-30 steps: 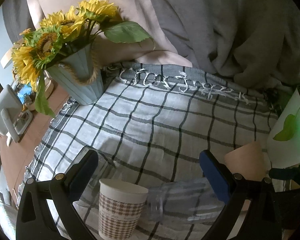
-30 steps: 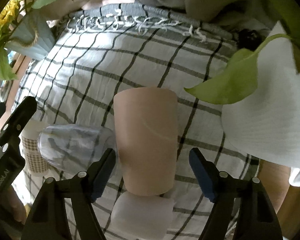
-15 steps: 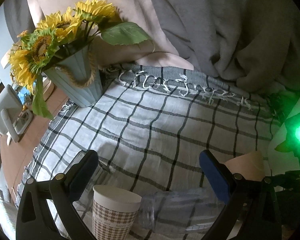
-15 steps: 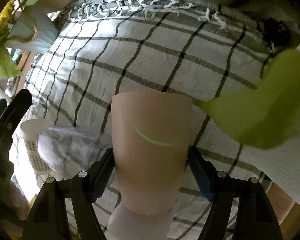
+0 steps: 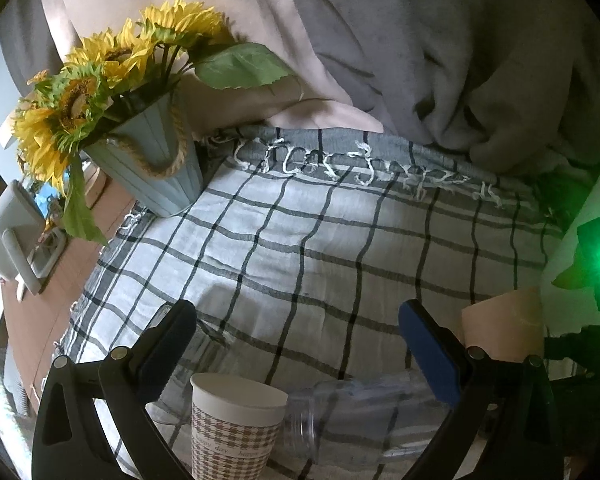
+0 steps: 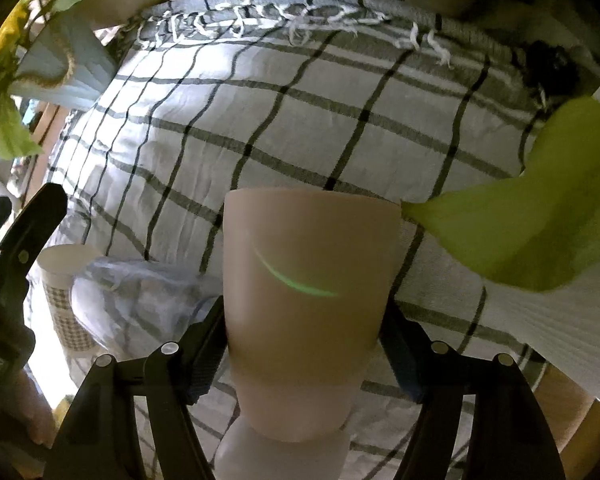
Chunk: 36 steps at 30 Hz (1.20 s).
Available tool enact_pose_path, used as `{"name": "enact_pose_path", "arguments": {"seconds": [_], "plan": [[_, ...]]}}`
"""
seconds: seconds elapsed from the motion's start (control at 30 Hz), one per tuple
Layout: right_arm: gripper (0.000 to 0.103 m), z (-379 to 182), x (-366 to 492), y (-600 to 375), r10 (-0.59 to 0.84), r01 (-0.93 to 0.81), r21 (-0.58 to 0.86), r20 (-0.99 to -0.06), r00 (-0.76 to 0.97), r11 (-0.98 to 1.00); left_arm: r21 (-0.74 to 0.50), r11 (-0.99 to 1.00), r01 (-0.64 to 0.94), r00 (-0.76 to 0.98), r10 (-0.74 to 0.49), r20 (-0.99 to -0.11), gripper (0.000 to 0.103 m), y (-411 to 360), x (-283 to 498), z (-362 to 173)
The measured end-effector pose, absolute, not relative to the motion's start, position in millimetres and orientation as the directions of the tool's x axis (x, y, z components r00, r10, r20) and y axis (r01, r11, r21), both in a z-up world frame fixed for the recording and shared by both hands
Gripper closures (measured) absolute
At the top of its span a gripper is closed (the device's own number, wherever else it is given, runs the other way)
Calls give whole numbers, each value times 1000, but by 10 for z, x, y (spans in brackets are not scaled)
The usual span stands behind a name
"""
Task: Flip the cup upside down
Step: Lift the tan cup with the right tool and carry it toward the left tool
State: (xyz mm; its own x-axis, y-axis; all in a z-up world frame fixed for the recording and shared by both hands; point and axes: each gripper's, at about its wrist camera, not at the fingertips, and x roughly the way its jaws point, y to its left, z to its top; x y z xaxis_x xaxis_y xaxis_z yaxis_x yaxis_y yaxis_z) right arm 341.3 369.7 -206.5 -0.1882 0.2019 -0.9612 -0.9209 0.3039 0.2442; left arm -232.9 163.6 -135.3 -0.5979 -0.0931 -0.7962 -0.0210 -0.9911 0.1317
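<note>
A plain beige cup [image 6: 306, 300] stands mouth up, wider at the top, between the fingers of my right gripper [image 6: 302, 344], which is shut on its lower body. The cup sits above a whitish cup [image 6: 280, 458] just below it; I cannot tell whether they touch. The beige cup also shows at the right of the left wrist view [image 5: 504, 324]. My left gripper [image 5: 296, 332] is open and empty, above the checked cloth [image 5: 292, 248]. A houndstooth paper cup [image 5: 236, 428] stands upright below it, beside a clear plastic bottle [image 5: 364, 420] lying on its side.
A blue pot of sunflowers [image 5: 148, 164] stands at the cloth's far left corner. A white pot [image 6: 560, 320] with a large green leaf [image 6: 520, 232] crowds the right side. Grey and pink fabric [image 5: 380, 40] hangs behind. A wooden table edge [image 5: 48, 280] shows at left.
My right gripper closed on the beige cup, which now looks larger and higher in its view. The left gripper stayed open and drifted slightly.
</note>
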Motion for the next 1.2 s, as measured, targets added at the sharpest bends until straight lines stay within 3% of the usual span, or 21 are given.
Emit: {"name": "enact_pose_path", "arguments": {"seconds": [0.57,0.67,0.83,1.2], "plan": [[32,-1119,2803,3326,328,-957,44,-943,54,286,108,-987,-123,-642,-4,-767,0,1072,-1947,-1016],[32,-962,2595,3146,396,-956,70,-917,52,287,104,-980,-169,-638,28,-769,0,901,-1831,-972],[32,-915,2323,2876,454,-878,150,-887,84,455,109,-970,-217,-620,50,-783,0,553,-1637,-983],[32,-1291,1551,2623,454,-785,278,-891,4,553,150,-947,-285,-559,37,-828,0,-127,-1213,-1272]]}}
